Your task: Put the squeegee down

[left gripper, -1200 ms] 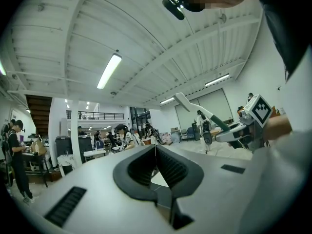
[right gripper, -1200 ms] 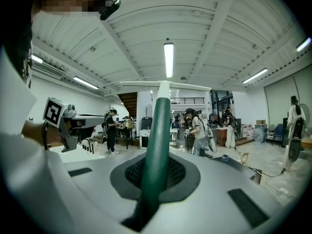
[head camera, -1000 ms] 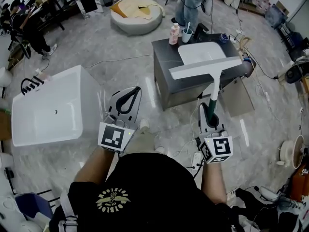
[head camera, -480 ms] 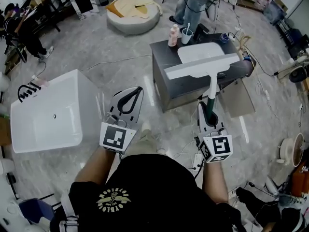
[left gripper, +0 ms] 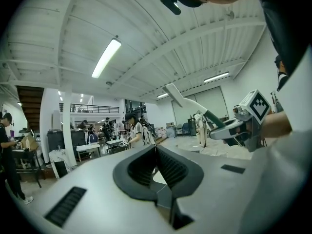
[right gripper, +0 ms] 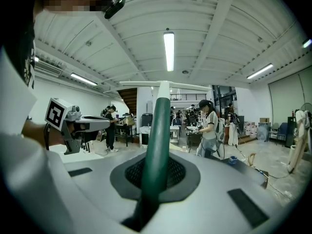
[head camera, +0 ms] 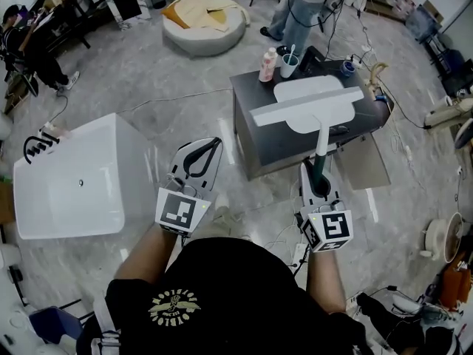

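Right gripper clamped on the green handle of the squeegee, its white blade held out ahead over the sink cabinet; left gripper alongside, closed and empty. The squeegee is not yet set down. A second ago the blade hung at the near edge of the basin; now it crosses it.

squeegee | white blade, green handle | raised, handle gripped, over sink cabinet

- Squeegee: one, 1 o'clock.
- Left gripper, right gripper: two in all.
- Bathtub: one, 9 o'clock.
- Pink bottle: one.
- Cup: one, 12 o'clock.
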Demonstrator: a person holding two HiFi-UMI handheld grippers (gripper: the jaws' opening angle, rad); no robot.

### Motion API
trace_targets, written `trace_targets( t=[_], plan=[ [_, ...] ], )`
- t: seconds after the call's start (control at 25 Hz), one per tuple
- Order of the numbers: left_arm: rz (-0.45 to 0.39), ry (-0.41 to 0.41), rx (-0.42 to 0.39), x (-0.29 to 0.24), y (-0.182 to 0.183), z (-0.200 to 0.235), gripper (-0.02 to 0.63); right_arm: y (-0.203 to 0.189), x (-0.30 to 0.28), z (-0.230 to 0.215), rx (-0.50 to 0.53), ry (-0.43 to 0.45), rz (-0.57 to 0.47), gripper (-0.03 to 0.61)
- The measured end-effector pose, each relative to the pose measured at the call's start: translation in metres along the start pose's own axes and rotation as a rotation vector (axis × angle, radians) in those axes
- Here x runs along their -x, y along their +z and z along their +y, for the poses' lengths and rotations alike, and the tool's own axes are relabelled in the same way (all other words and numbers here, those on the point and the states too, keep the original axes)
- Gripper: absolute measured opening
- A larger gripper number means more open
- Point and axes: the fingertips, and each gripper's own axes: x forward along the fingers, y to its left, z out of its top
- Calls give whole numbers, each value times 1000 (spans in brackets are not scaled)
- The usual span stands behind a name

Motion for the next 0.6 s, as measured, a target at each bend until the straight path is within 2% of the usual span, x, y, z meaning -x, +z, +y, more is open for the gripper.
trace_targets(
  t=[0.36,0.6],
  plan=[
    [37,-24,15,-43,-11,26,25,8,-45,-16,4,8,23,32],
    [19,-47,18,-68,-5,43,25,17,-70,-23,0,-7,33,32]
  ],
)
